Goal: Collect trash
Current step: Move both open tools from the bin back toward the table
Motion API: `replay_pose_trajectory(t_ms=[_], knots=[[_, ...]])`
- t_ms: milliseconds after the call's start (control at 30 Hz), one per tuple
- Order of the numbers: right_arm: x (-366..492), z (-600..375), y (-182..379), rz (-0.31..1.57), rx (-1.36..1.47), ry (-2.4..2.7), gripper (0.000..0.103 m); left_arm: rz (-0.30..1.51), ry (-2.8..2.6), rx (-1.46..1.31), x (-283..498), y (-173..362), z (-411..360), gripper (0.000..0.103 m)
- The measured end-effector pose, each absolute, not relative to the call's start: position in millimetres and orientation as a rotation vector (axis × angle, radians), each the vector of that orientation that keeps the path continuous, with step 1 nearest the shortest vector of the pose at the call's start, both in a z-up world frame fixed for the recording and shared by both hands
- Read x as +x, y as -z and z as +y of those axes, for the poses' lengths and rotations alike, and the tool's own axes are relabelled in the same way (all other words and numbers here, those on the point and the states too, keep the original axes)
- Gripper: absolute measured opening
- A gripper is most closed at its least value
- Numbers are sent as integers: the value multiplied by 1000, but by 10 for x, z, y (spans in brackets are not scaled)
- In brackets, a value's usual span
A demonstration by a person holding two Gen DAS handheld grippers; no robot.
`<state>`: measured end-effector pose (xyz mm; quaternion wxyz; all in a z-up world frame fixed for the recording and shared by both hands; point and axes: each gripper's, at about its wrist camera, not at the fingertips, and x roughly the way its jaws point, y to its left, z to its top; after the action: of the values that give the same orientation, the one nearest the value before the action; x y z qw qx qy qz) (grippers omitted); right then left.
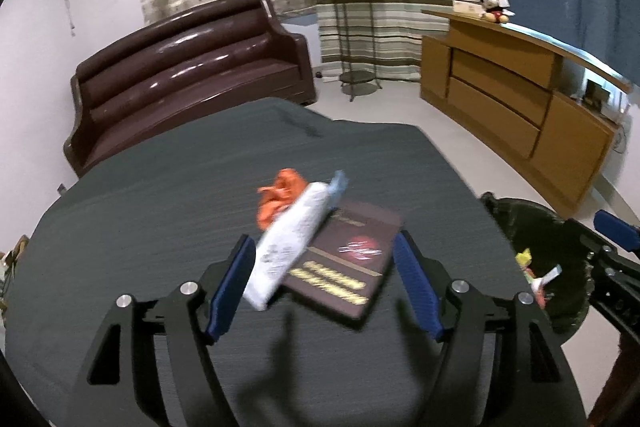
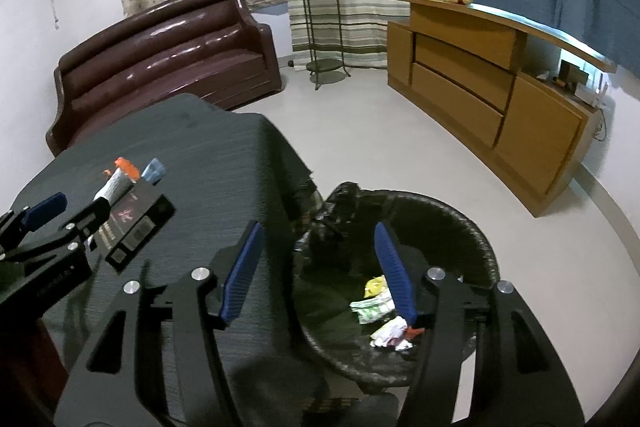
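On the dark grey cloth of the table [image 1: 160, 207] a white tube [image 1: 288, 247] with a pale blue end lies across a maroon box [image 1: 352, 259], with a crumpled orange scrap [image 1: 280, 195] just behind. My left gripper [image 1: 324, 285] is open around them; the tube's near end lies close by the left pad, and the right pad is clear of it. My right gripper [image 2: 320, 273] is open and empty above the near rim of a black-lined bin [image 2: 460, 227]. In the bin lie yellow, green-and-white and white wrappers [image 2: 374, 309]. The right wrist view also shows the left gripper [image 2: 74, 209], tube [image 2: 114, 187] and box [image 2: 136, 223].
The bin [image 1: 560, 227] stands on the floor off the table's right edge [image 2: 296, 163]. A brown sofa [image 1: 192, 67] sits behind the table. A plant stand [image 1: 352, 27] and a wooden cabinet [image 1: 520, 107] line the far side. Pale floor [image 2: 360, 131] lies between.
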<state>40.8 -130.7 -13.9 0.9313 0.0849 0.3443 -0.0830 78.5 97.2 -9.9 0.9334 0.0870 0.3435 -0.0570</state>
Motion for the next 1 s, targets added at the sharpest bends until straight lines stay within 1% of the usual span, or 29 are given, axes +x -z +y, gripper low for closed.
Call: replay_pose_trajectory(t_ms=[200, 400, 567, 633, 700, 833, 1000], knots=[[505, -1138, 153, 714, 171, 139, 57, 726, 91, 171, 958, 174, 1267, 70], [592, -996, 185, 727, 170, 111, 57, 785, 158, 206, 1120, 304, 1303, 70], [637, -926, 200, 737, 164, 98, 57, 789, 229, 178, 1153, 305, 1324, 71], [650, -917, 210, 741, 163, 93, 57, 799, 260, 158, 1129, 321, 1347, 69], [667, -896, 219, 745, 161, 91, 57, 797, 288, 143, 1091, 323, 1345, 61], [662, -857, 232, 749, 156, 86, 57, 801, 338, 125, 1039, 310, 1308, 58], [661, -791, 229, 752, 156, 73, 57, 792, 324, 99, 1000, 262, 1393, 58]])
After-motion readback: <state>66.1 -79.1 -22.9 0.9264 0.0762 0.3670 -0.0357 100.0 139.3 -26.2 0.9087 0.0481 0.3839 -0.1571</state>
